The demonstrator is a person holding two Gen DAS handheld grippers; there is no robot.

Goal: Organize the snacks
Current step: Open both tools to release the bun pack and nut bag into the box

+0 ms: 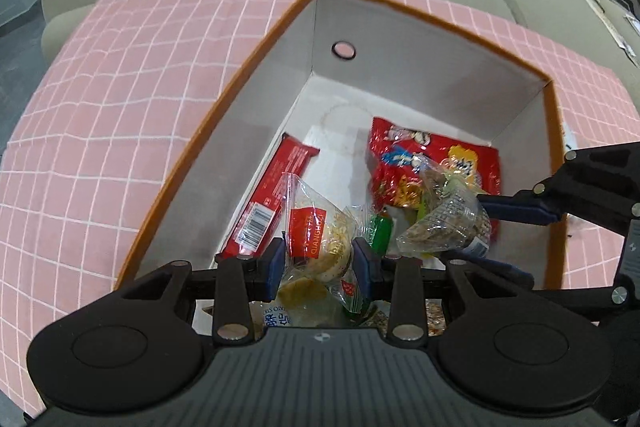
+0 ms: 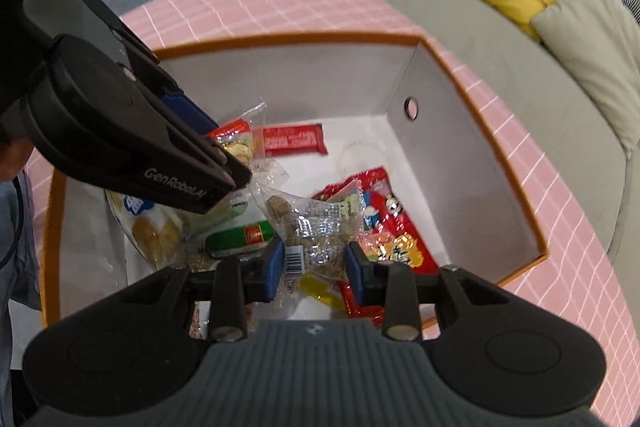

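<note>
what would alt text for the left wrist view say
The left gripper is shut on a clear cookie packet over an orange-rimmed box on a pink grid cloth. The right gripper, from the right, holds a clear snack bag above a red bar and red bag.

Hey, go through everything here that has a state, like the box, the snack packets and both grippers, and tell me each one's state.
Box: open, no lid on, holding snacks.
Left gripper: jaws shut on the clear biscuit packet.
Right gripper: jaws shut on the clear grain snack packet.
Red snack bar: sealed, leaning against the box wall.
Red cartoon bag: sealed, lying on the box floor.
Green packet: lying on its side.
</note>
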